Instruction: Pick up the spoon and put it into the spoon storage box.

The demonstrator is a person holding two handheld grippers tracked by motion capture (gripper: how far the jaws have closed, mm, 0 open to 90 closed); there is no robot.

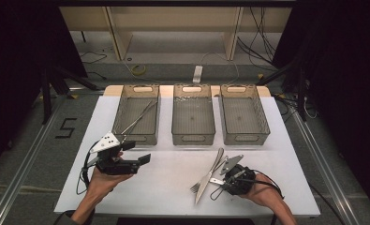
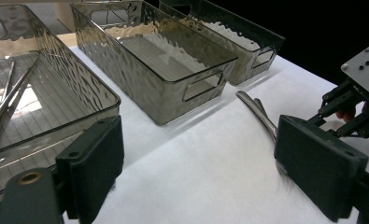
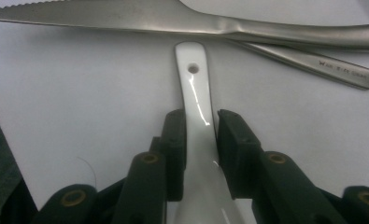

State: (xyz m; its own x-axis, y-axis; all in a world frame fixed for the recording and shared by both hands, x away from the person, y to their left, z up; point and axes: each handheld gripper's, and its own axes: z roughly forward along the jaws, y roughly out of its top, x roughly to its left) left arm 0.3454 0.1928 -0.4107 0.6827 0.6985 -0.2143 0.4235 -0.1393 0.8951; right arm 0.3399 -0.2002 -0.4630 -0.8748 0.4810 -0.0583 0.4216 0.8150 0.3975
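Note:
A white spoon handle [image 3: 196, 93] with a small hole near its end lies on the white table top, and my right gripper [image 3: 201, 119] is shut on it, both pads pressing its sides. Just beyond the handle's tip lie a steel knife [image 3: 126, 16] and a fork handle [image 3: 322, 65], crossing each other. From above, the right gripper [image 1: 220, 179] sits at the front right beside the knife [image 1: 210, 176] and fork [image 1: 196, 188]. My left gripper [image 1: 136, 152] hovers at the front left, jaws wide open around nothing, near the left bin's front corner.
Three smoky clear bins stand in a row at the back: left [image 1: 118, 112], middle [image 1: 193, 138], right [image 1: 244, 138]. Long thin metal utensils [image 1: 138, 117] lie in the left bin. Bare white table top [image 1: 173, 173] stretches between the two grippers.

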